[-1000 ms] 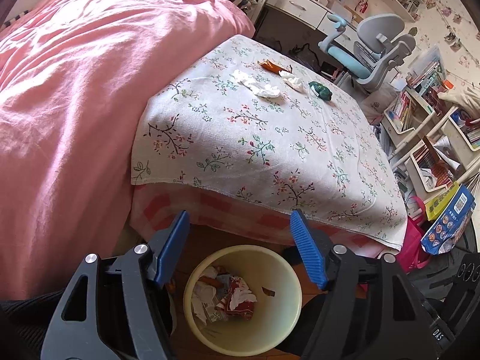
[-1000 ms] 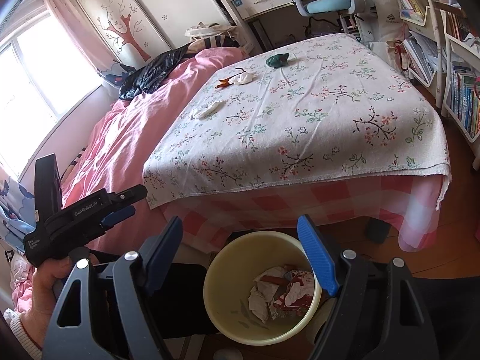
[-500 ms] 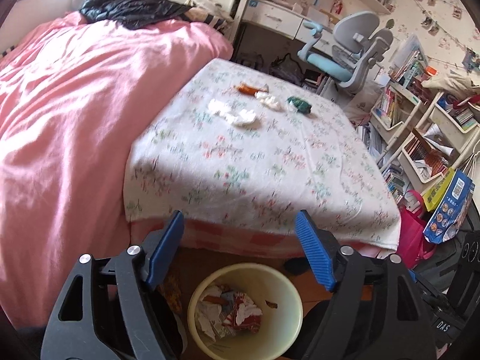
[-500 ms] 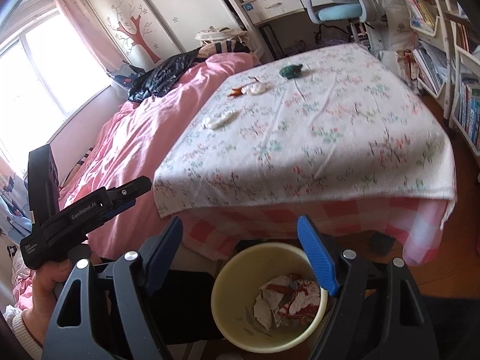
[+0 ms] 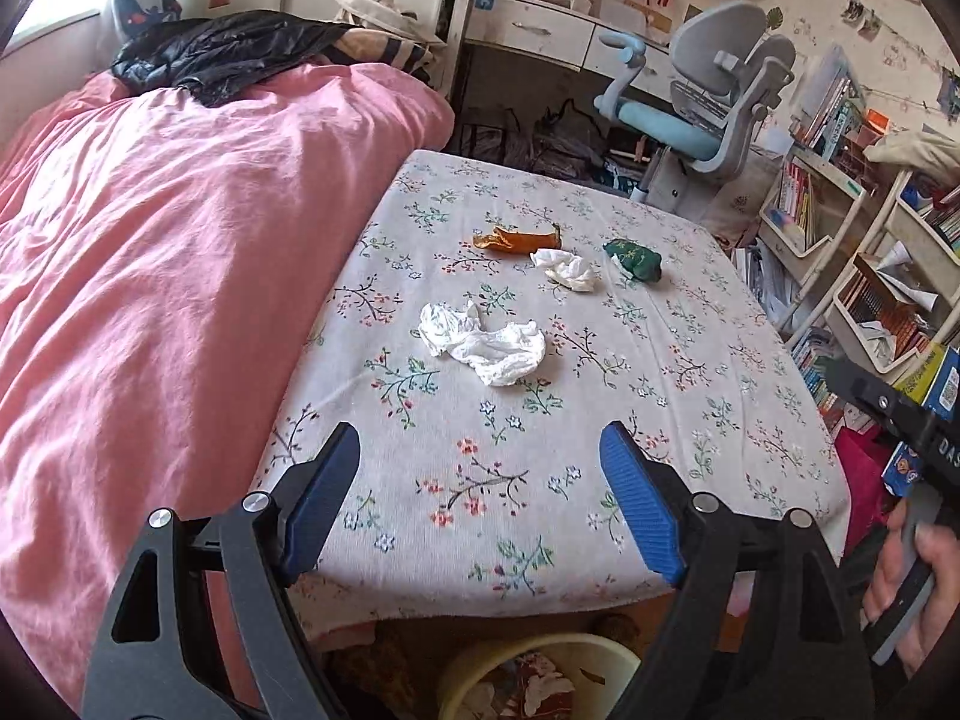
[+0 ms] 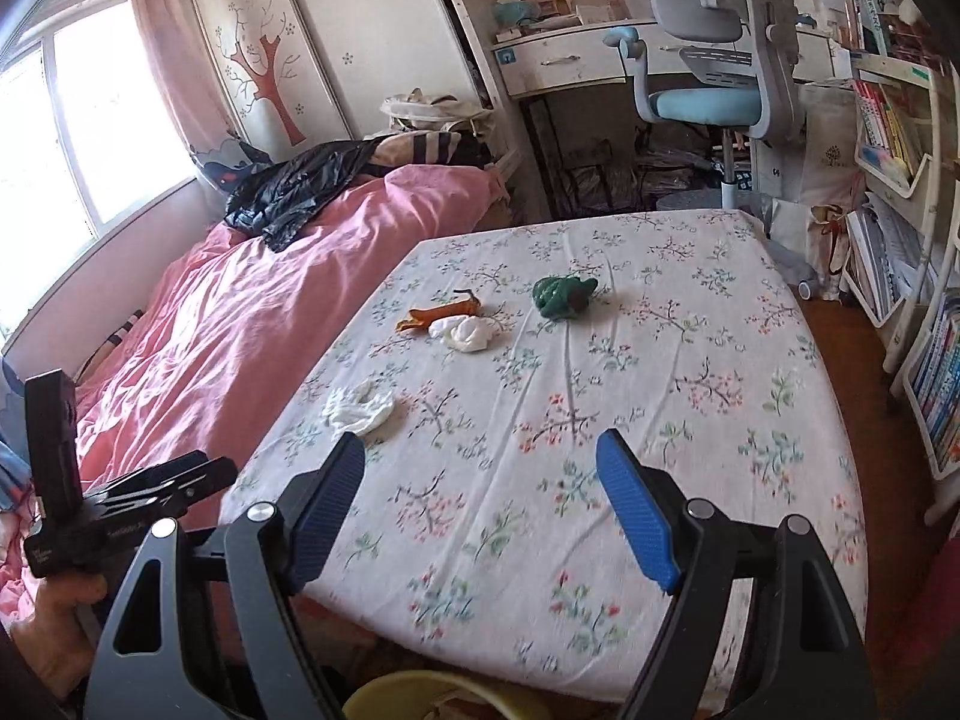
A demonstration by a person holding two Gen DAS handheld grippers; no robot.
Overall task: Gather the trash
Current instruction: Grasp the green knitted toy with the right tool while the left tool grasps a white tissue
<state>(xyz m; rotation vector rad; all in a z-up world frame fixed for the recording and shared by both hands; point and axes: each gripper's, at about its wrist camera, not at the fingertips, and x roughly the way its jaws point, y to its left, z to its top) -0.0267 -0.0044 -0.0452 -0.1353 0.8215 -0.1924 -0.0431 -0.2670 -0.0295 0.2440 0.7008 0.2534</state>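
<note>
Both the left gripper (image 5: 480, 474) and right gripper (image 6: 480, 480) hang empty with fingers spread wide over the floral-clothed table (image 5: 600, 480), so a reach is starting: the large crumpled white tissue (image 5: 486, 345) lies ahead of the left fingers, calling for an advance and a pinch.

both wrist views face the floral table (image 5: 690, 372) from its near edge

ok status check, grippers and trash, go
Left gripper and right gripper open, empty. Large tissue, small tissue, orange wrapper, green wad on table. Bin below. Path clear.
</note>
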